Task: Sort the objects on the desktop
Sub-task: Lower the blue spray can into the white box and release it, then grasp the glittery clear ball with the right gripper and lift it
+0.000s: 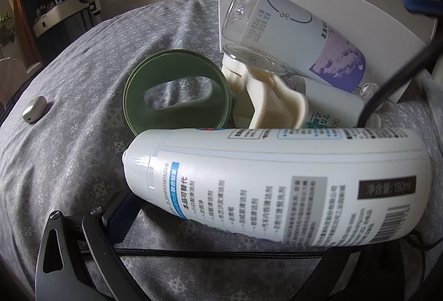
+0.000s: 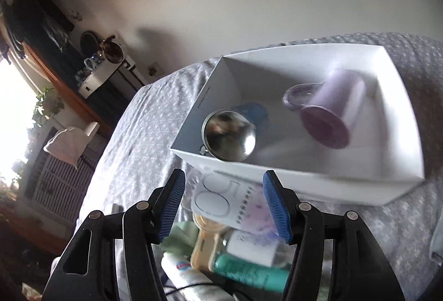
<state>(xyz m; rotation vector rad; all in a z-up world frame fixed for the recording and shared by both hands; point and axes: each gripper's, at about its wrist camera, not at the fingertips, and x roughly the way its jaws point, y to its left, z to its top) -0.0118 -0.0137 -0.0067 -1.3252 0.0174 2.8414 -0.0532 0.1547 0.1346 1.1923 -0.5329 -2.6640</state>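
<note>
In the left wrist view my left gripper (image 1: 265,220) is shut on a white spray can (image 1: 277,184) with printed text, held sideways across the jaws. Beyond it lie a green lid (image 1: 177,96), a cream trigger sprayer (image 1: 271,99) and a clear bottle with a purple label (image 1: 299,35) against a white box (image 1: 360,32). In the right wrist view my right gripper (image 2: 224,207) is open and empty, above the clear bottle (image 2: 229,204). The white box (image 2: 318,179) holds a blue tin (image 2: 235,132) and a lilac cup (image 2: 329,113).
A grey patterned cloth (image 1: 83,107) covers the table. A small white device (image 1: 34,108) lies at the left. A teal bottle (image 2: 249,270) and a white tube (image 2: 188,276) lie under my right gripper. A black cable (image 1: 393,79) crosses the right side.
</note>
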